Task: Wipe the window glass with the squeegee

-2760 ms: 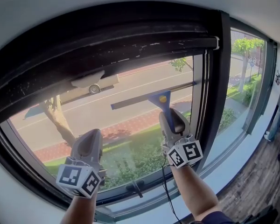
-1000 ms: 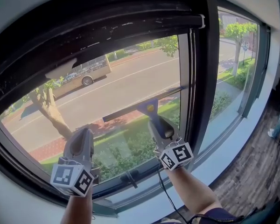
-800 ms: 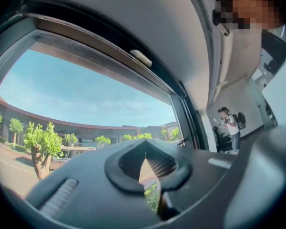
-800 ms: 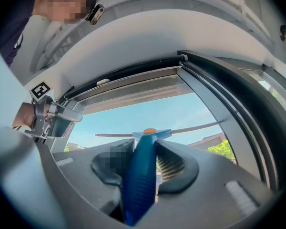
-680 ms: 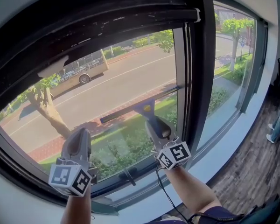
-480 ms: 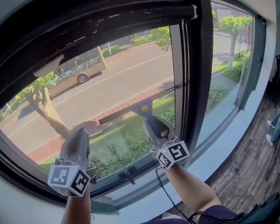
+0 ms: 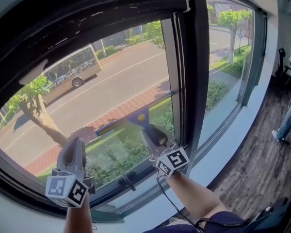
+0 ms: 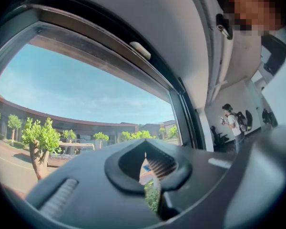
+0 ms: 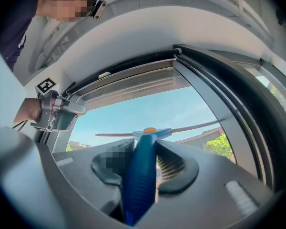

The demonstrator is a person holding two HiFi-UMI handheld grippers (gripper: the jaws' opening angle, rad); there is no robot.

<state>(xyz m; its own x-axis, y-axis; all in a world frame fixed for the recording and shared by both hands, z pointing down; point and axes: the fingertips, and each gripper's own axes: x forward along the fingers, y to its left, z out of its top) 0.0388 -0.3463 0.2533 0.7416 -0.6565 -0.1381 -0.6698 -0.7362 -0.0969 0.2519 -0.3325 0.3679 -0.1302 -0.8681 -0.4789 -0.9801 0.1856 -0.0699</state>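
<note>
- I can read no words, numbers or brand names in any of the three views.
- Left gripper (image 7: 73, 143): the left marker cube (image 7: 65, 191) carries black-and-white square code patterns, one on each visible face. These are machine codes, not letters or digits.
- In the right gripper view, the left marker cube (image 9: 46, 85) shows one such pattern.
- Right gripper (image 7: 148, 130): the right marker cube (image 7: 172, 160) carries the same kind of pattern on its two visible faces.
- Bus (image 7: 72, 69), seen through the upper left of the window glass (image 7: 126, 81): any marking on its side is too small for me to read.
</note>
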